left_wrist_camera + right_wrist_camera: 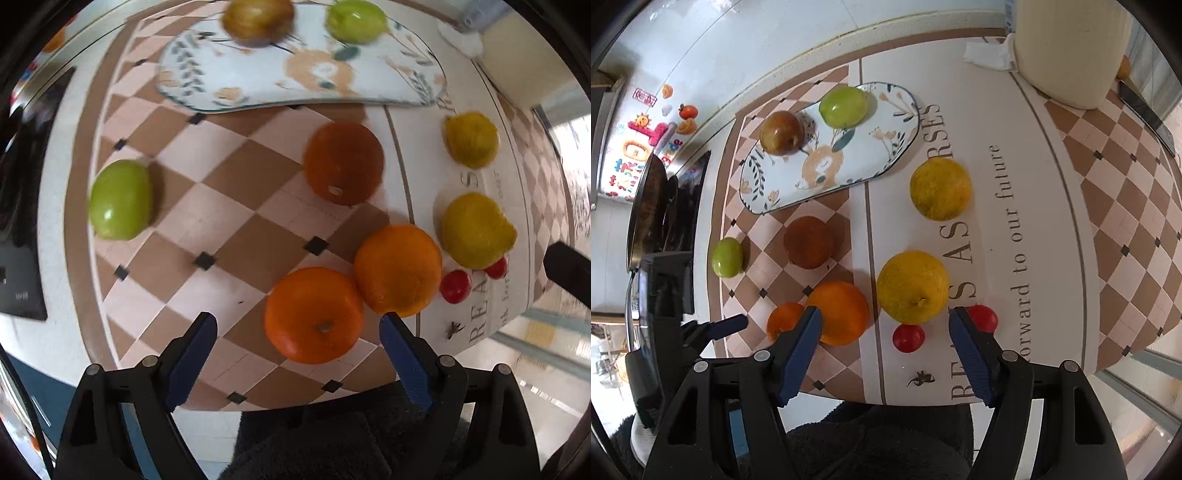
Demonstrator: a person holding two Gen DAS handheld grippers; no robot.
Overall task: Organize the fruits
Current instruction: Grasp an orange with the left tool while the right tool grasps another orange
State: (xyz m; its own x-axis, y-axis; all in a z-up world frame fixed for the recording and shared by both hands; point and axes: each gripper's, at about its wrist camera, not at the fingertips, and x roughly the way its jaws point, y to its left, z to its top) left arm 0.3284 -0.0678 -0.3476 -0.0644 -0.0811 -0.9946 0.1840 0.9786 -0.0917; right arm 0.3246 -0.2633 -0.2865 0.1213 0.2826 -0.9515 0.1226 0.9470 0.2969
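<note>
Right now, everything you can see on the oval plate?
The oval plate looks like glazed white ceramic with a thin dark rim and a painted leaf-and-flower pattern in teal and tan. It lies flat on the checkered tablecloth at the far side. Two fruits sit on it, apart: a green apple and a reddish-brown apple. Neither gripper touches it.

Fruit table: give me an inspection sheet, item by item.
Surface: checkered tablecloth with a lettered white band.
Job's things: oval plate holding a reddish apple and a green apple; off the plate are a green apple, a dark orange, two bright oranges touching, two yellow fruits, two small red fruits.
Clutter: crumpled tissue, cream container.
Grippers: left hand-held gripper open over an orange; right hand-held gripper open, empty.
Cables: dark cable at the left edge.
Surroundings: stickered wall, dark pan.
</note>
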